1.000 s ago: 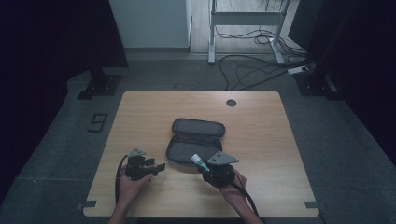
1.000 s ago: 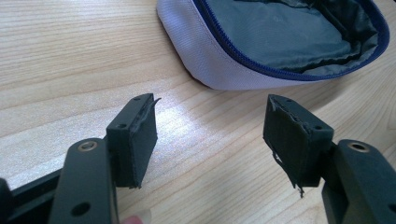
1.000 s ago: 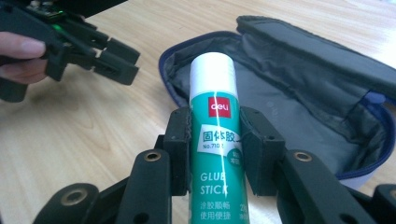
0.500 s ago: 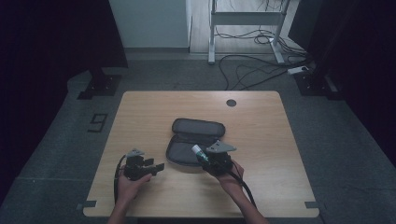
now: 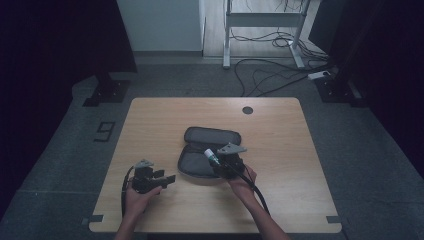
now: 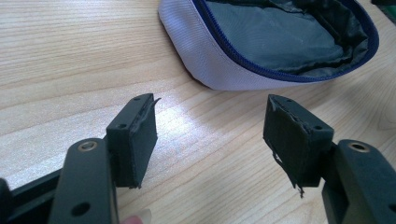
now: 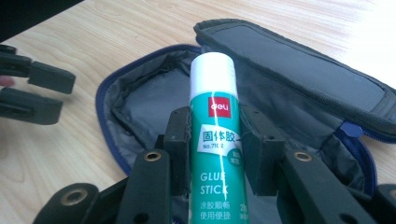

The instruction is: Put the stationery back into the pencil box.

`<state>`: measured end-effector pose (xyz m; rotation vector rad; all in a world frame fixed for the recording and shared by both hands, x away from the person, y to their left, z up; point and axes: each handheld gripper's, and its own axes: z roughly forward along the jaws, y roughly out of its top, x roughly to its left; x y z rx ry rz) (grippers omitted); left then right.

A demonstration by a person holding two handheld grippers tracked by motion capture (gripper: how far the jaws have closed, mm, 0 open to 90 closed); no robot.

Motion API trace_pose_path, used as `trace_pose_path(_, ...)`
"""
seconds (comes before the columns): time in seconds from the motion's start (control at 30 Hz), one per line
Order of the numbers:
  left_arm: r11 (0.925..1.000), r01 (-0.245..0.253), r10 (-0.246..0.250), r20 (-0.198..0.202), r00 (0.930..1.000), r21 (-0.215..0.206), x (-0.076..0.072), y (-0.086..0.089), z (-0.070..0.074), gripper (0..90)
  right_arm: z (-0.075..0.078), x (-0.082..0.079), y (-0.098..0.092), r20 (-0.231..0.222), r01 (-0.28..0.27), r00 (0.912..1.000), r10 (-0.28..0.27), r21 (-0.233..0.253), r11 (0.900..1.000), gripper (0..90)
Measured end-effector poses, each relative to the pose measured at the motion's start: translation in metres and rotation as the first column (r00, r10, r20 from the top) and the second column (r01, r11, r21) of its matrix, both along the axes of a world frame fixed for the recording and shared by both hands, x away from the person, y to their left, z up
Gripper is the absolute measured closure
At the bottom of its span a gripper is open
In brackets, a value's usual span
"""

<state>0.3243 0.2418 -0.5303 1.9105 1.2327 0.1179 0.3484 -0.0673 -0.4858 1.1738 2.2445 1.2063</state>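
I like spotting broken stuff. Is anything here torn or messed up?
Yes. The left gripper has worn pads: the black lining is frayed and peeling at the edges on both jaws. Nothing else stands out: the pencil case lies open on the table, and the right gripper holds the glue stick straight.

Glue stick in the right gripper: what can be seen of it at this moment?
The glue stick is a slim cylinder with a green printed label reading "GLUE STICK" and a white cap. The right gripper clamps its body between both black pads, cap pointing away from the hand, held above the open grey pencil case.
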Motion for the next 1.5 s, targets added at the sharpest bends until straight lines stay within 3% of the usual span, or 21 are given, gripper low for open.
trace_pose_path(0.63,1.0000,0.006,-0.006,-0.006,1.0000,0.003,0.000,-0.002,-0.003,35.1,-0.014,0.026,0.008,-0.042,0.026,0.9987,-0.028,-0.053,0.998,64.8)
trace_pose_path(1.2,1.0000,0.002,-0.002,-0.011,0.9999,0.010,0.000,-0.001,-0.004,35.0,-0.031,0.029,0.019,-0.080,-0.016,0.9968,0.004,-0.157,0.988,64.6)
trace_pose_path(1.37,0.9999,0.004,-0.004,-0.015,0.9999,0.012,0.001,-0.001,-0.006,35.0,-0.034,0.029,0.020,-0.078,-0.017,0.9970,0.004,-0.175,0.985,63.8)
trace_pose_path(1.5,1.0000,0.008,-0.008,-0.019,0.9998,0.003,0.000,-0.001,-0.005,35.0,-0.033,0.029,0.018,-0.060,-0.007,0.9982,-0.004,-0.170,0.985,57.7)
